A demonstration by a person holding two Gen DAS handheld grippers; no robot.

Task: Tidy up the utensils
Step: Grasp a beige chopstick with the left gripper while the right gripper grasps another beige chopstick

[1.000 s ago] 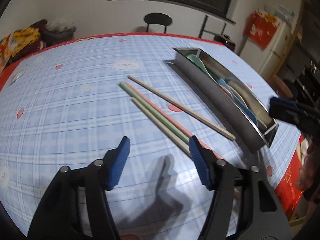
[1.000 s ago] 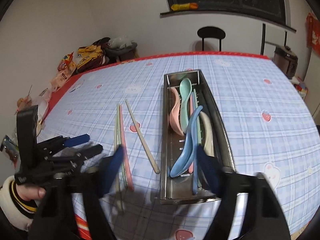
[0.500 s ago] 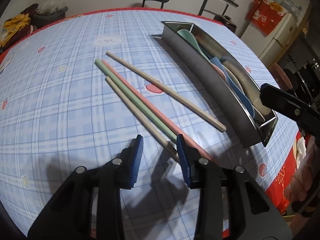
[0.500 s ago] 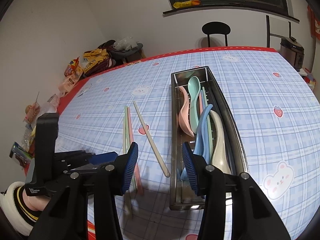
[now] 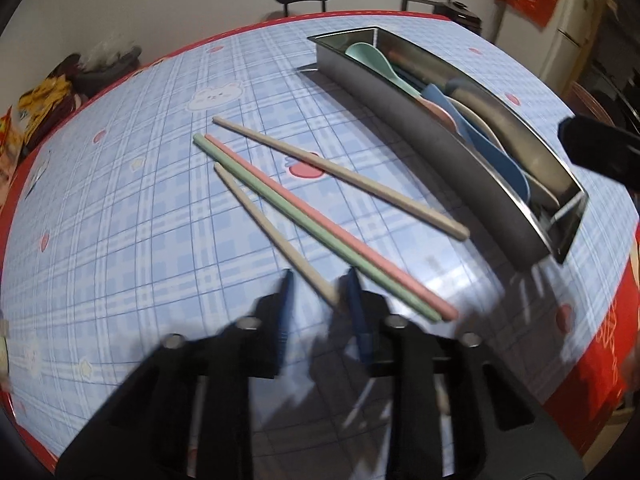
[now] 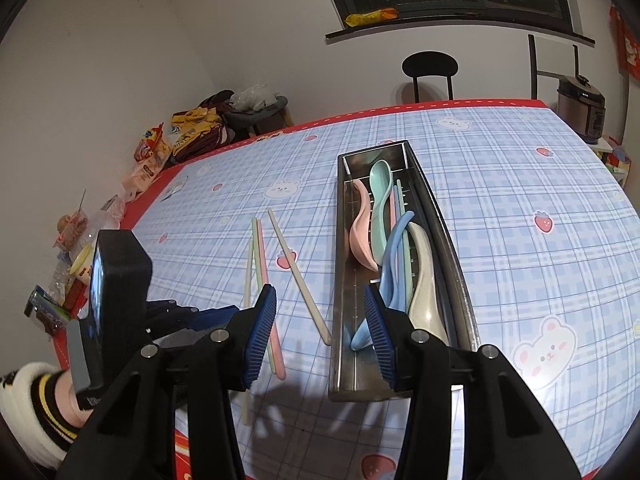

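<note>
Several chopsticks lie loose on the blue checked tablecloth: a beige one (image 5: 276,236) nearest my left gripper, a green one (image 5: 304,224) and a pink one (image 5: 332,228) side by side, and another beige one (image 5: 340,176) nearer the tray. My left gripper (image 5: 318,296) is open, its blurred fingers either side of the near end of the first beige chopstick. A steel tray (image 6: 460,280) holds several spoons and chopsticks. My right gripper (image 6: 320,316) is open and empty, hovering over the tray's near left edge.
The table's red edge (image 5: 600,360) runs close on the right of the left wrist view. Snack bags (image 6: 192,128) and clutter sit beyond the table's left side. A black chair (image 6: 430,68) and a cooker (image 6: 580,108) stand behind the table.
My left gripper has dropped toward the chopsticks and narrowed around the end of the near beige one. My right gripper has narrowed and drawn back a little from the tray.
</note>
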